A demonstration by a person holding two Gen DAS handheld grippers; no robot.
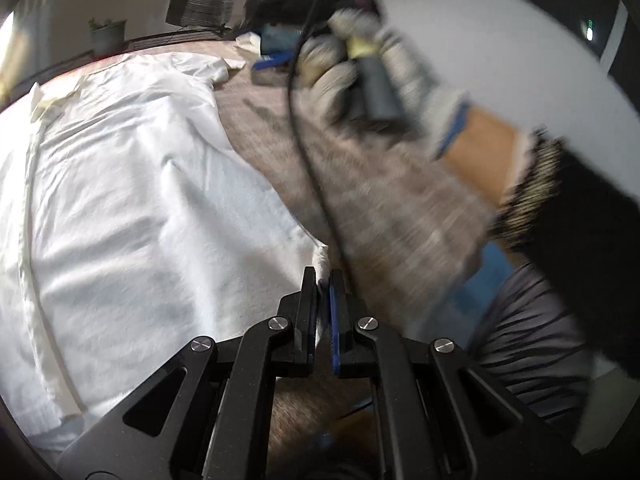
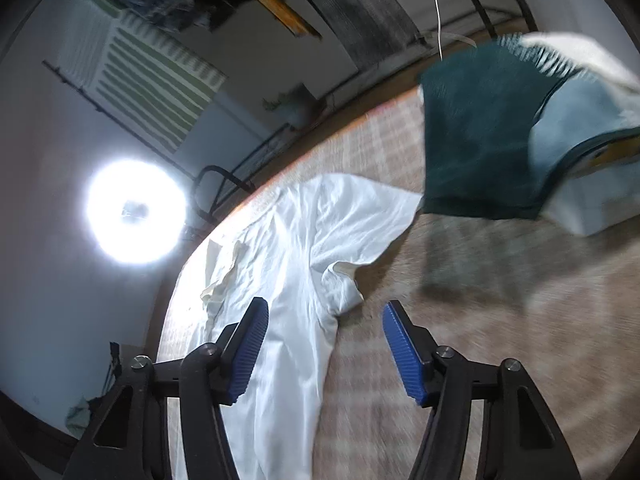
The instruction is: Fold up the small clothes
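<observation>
A white shirt lies spread on a brown checked mat. My left gripper is shut on a corner of the shirt's hem at its right edge. In the right wrist view the same white shirt lies on the mat, one short sleeve pointing right. My right gripper is open and empty, held above the shirt's side edge near the sleeve. A gloved hand holding the right gripper's handle shows in the left wrist view.
A pile of dark green, light blue and white clothes sits on the mat at the far right. A bright round lamp glares at the left. A potted plant and clutter stand beyond the mat's far edge.
</observation>
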